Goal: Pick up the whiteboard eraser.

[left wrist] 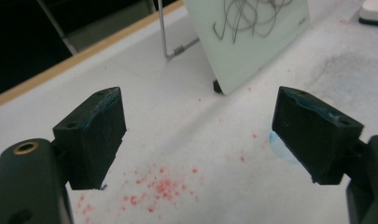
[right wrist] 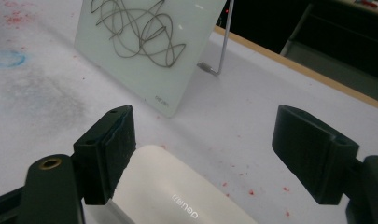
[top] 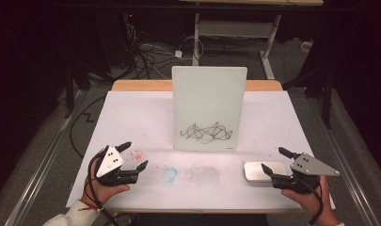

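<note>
Right claw [top: 273,160] spread, white eraser [top: 265,172] between its jaws, pads not pressing; eraser lies on the table [top: 131,117] near the right front edge. Left claw [top: 134,155] spread, empty, over red specks [left wrist: 154,186]. Scribbled whiteboard [top: 209,108] stands upright mid-table.

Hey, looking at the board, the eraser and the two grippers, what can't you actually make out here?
- Eraser: right gripper view, near end cut off by the bottom edge, one side behind a jaw.
- Eraser's lettering: too small in the high view.
- Whiteboard back and stand: high view, hidden by the board itself.
- Whiteboard top: left gripper view, cut off by the upper edge.
</note>
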The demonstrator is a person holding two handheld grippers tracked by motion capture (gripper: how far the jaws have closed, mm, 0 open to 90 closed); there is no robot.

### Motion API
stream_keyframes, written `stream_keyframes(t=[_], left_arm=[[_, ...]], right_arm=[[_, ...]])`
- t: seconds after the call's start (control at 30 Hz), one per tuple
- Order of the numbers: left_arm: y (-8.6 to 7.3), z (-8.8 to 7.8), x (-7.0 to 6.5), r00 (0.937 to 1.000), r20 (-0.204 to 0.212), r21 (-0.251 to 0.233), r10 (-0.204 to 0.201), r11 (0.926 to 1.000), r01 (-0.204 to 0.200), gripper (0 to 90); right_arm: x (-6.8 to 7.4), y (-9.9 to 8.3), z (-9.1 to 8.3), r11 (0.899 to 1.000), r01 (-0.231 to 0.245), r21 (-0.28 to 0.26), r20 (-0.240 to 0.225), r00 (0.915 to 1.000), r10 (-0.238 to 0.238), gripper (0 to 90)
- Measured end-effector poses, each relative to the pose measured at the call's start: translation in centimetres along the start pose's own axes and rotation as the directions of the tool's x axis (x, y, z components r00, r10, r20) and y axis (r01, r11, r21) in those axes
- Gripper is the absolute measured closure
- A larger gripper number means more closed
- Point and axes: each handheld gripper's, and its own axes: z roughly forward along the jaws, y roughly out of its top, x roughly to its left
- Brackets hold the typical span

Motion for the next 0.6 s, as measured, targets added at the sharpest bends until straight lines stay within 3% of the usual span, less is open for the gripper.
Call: stream_keyframes(t=[0.03, 0.1, 0.2, 0.3, 0.33, 0.43, 0.47, 0.53, 0.57, 0.6], left_arm=[[-0.5, 0.2, 0.1, 0.9996, 0.014, 0.017, -0.025, 0.9996, 0.024, 16.8], [-0.6, 0.3, 0.1, 0.9995, 0.019, 0.027, -0.025, 0.9993, 0.025, 16.8], [-0.6, 0.4, 0.0, 0.9996, 0.026, 0.036, -0.013, 0.9993, 0.012, 17.2], [-0.8, 0.6, -0.1, 0.9996, 0.026, 0.058, -0.006, 0.9983, 0.005, 17.3], [-0.9, 0.6, -0.1, 0.9996, 0.028, 0.069, -0.002, 0.9976, 0.0, 17.3], [-1.1, 0.8, -0.2, 0.9996, 0.028, 0.089, -0.004, 0.996, 0.001, 17.3], [-1.1, 0.9, -0.2, 0.9995, 0.03, 0.092, -0.004, 0.9958, 0.002, 17.3], [-1.1, 1.0, -0.4, 0.9995, 0.031, 0.105, 0.003, 0.9944, -0.007, 17.3], [-1.1, 1.1, -0.5, 0.9994, 0.032, 0.115, 0.01, 0.9932, -0.014, 17.3], [-1.2, 1.1, -0.6, 0.9994, 0.032, 0.123, 0.013, 0.9922, -0.017, 17.3]], right_arm=[[-0.1, -0.1, 0.0, 1.0, 0.002, 0.009, -0.001, 1.0, -0.002, 20.7], [-0.4, -0.2, 0.2, 1.0, -0.003, 0.026, -0.011, 0.9999, 0.004, 18.6], [-0.9, -0.3, 0.3, 0.999, 0.002, 0.049, -0.023, 0.9997, -0.001, 17.6], [-2.0, -0.4, 0.1, 0.997, 0.011, 0.081, -0.047, 0.9989, -0.007, 17.1], [-2.9, -0.3, 0.1, 0.996, 0.006, 0.093, -0.07, 0.9975, 0.001, 17.2], [-3.8, -0.1, 0.2, 0.992, 0.019, 0.122, -0.08, 0.9968, -0.009, 17.1], [-4.0, 0.1, 0.2, 0.989, 0.03, 0.145, -0.098, 0.995, -0.016, 17.1], [-4.5, 0.7, 0.3, 0.969, 0.1, 0.224, -0.166, 0.9842, -0.063, 17.8], [-4.5, 0.7, 0.3, 0.969, 0.1, 0.224, -0.166, 0.9842, -0.063, 17.8], [-4.6, 0.9, 0.4, 0.962, 0.122, 0.244, -0.182, 0.9801, -0.078, 17.7]])
